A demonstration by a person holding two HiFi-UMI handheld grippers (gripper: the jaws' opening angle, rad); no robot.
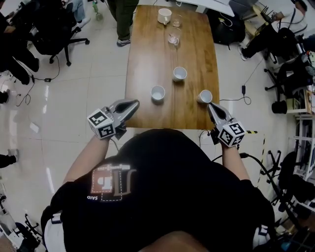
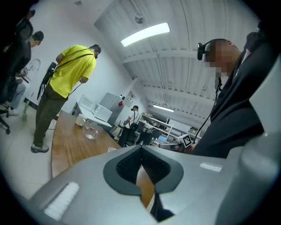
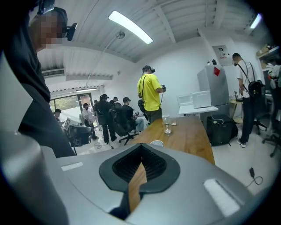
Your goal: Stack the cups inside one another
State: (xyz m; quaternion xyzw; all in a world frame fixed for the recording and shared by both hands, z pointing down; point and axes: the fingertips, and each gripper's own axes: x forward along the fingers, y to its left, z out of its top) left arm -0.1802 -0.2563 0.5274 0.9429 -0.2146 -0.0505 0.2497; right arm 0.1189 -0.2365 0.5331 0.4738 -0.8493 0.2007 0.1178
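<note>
Head view: long wooden counter with 3 white cups on its near half: left cup, middle cup further back, right cup at the right edge. At the far end, another white cup and 2 glasses. Left claw held by the counter's near left corner, near the left cup but apart from it. Right claw just beside the right cup – contact not clear.

Left gripper view: left claw closed tight, pads meeting, nothing between them. Beyond it the counter, and a person in a yellow shirt standing at its far end.

Right gripper view: right claw closed too, empty – a cup rim just past its tips, a tall glass further along.
</note>
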